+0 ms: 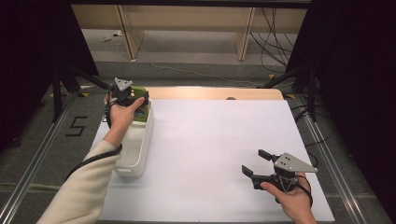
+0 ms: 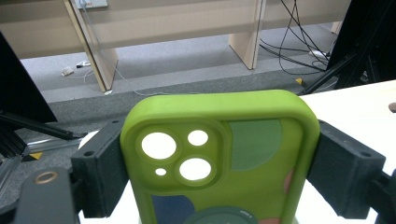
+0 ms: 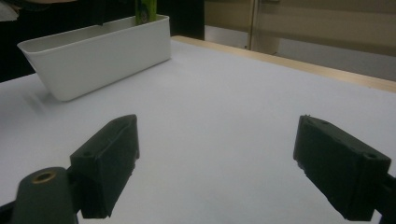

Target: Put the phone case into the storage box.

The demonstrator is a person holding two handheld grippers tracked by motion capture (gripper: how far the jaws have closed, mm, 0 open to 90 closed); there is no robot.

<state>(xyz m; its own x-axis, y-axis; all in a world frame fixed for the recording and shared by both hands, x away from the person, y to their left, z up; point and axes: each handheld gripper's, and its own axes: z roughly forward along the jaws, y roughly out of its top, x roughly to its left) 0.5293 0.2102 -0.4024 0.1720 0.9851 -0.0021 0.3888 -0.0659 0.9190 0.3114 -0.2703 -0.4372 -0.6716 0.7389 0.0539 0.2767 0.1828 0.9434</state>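
At the left of the high view, the left gripper [image 1: 132, 99] is held over the far end of a long white bin [image 1: 138, 154] that stands along the table's left edge. Between its jaws sits a green phone case [image 2: 219, 154] — upright, its back with the three camera cut-outs turned toward the gripper's own camera. In the left gripper view both black jaws press flat against the case's two long sides, so the claw is clamped on it across its width; the case's upper half rises clear above the jaws and its lower part runs out of the bottom of the picture. In the right gripper view the case [image 3: 145, 11] shows as a thin green strip standing just above the bin's far rim [image 3: 100, 44].

Across the bare white table top [image 1: 210, 140], well apart from the bin, the right gripper [image 1: 257, 163] is near the front right corner — jaws spread wide, nothing between them.
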